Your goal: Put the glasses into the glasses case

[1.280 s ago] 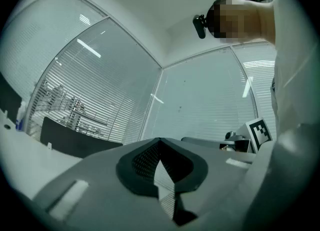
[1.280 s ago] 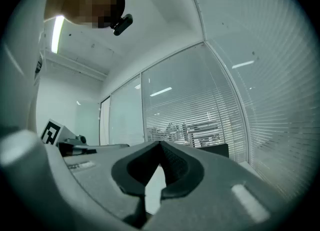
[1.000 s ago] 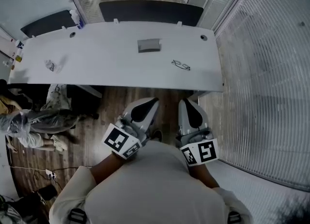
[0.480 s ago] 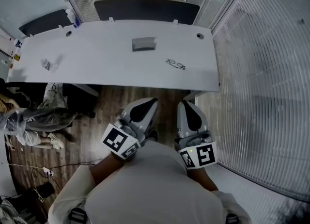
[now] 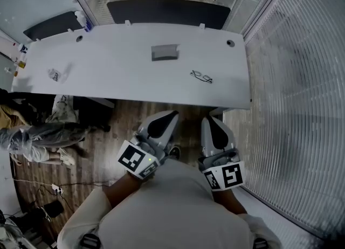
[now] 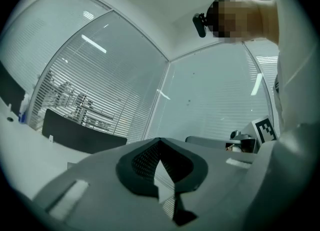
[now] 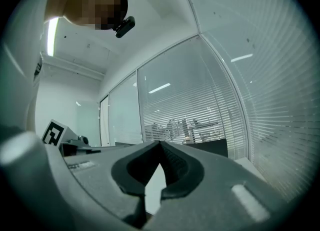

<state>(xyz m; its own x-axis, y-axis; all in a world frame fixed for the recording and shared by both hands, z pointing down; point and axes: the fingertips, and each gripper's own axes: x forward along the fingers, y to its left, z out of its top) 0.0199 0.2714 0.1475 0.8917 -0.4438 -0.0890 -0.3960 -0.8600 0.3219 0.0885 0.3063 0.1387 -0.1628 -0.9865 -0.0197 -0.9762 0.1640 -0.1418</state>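
The glasses (image 5: 201,76) lie on the white tabletop (image 5: 118,75), towards its right end and nearer its front edge. They are a thin, dark frame with two lenses side by side, small in the head view (whether the arms are folded is too fine to tell). The glasses case (image 5: 165,52) is a grey oblong resting flat near the middle of the tabletop, to the left of the glasses and further back, well apart from them.

Both grippers are held close to the person's chest, above the wooden floor (image 5: 129,118) and short of the tabletop's front edge. The left gripper (image 6: 160,147) has its jaws clenched together at the tips with nothing between them. The right gripper (image 7: 160,147) is likewise closed on nothing. Each points level towards the glass walls and slatted blinds (image 5: 302,97).
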